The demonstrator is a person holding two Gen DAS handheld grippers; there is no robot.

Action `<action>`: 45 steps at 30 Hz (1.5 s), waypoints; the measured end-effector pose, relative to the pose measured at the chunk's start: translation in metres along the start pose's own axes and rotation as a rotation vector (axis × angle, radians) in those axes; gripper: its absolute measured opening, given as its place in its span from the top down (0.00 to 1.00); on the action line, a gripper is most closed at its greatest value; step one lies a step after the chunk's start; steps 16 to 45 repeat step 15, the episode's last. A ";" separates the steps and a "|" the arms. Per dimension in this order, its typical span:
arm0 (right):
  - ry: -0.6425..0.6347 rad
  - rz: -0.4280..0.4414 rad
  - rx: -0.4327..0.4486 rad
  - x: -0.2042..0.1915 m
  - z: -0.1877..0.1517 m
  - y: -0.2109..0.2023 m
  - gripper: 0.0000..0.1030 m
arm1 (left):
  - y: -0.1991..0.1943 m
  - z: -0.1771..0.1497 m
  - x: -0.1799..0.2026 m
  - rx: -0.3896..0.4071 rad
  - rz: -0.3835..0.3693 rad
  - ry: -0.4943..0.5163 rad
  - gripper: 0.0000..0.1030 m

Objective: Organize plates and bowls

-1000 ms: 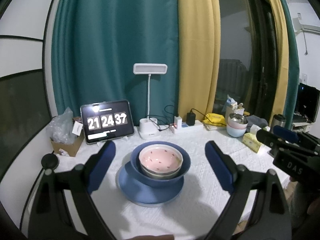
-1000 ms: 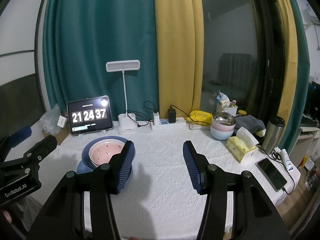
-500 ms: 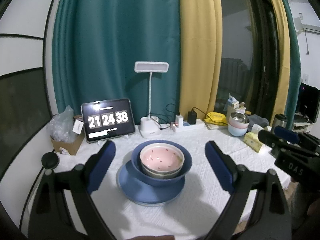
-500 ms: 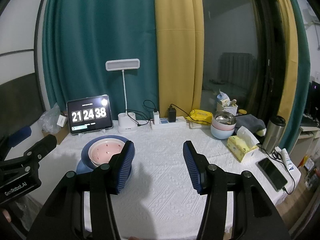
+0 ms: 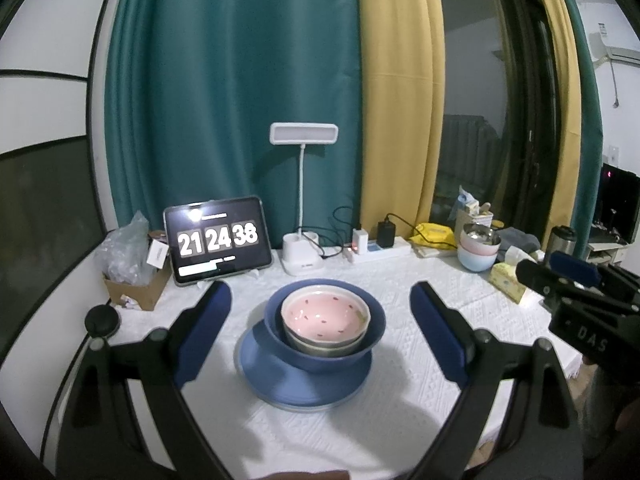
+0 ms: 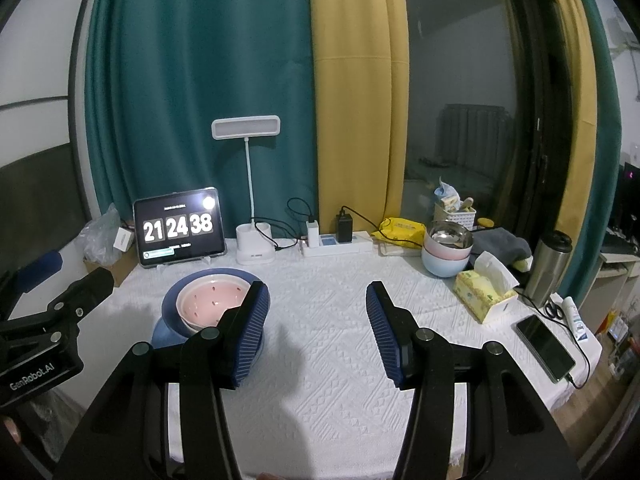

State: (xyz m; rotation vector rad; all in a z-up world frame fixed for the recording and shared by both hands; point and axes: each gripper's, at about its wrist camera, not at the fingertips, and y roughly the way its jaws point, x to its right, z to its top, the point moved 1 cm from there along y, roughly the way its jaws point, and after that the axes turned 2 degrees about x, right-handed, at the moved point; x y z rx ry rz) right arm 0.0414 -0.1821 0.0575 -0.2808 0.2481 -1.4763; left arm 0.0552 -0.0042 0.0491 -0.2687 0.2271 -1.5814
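Two grippers are hovering over the white tablecloth (image 5: 400, 420): the left gripper (image 5: 320, 304) is holding its jaws spread wide on either side of the stack, touching nothing, and the right gripper (image 6: 316, 300) is likewise gaping empty at the stack's 3 o'clock. The blue plate (image 5: 280, 384) is lying at the bottom, carrying the blue bowl (image 5: 320, 354), which is cradling the pink bowl (image 5: 324, 314). At 11 o'clock the tablet clock (image 5: 218, 240) is showing 21 24 38.
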 end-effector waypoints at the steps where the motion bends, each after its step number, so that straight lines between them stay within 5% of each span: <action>1: 0.000 0.000 0.001 0.000 0.000 0.000 0.48 | 0.000 0.000 0.000 -0.001 0.000 0.000 0.11; 45: 0.001 0.001 -0.004 0.001 -0.001 0.002 0.47 | 0.001 0.000 0.003 -0.003 -0.005 0.001 0.11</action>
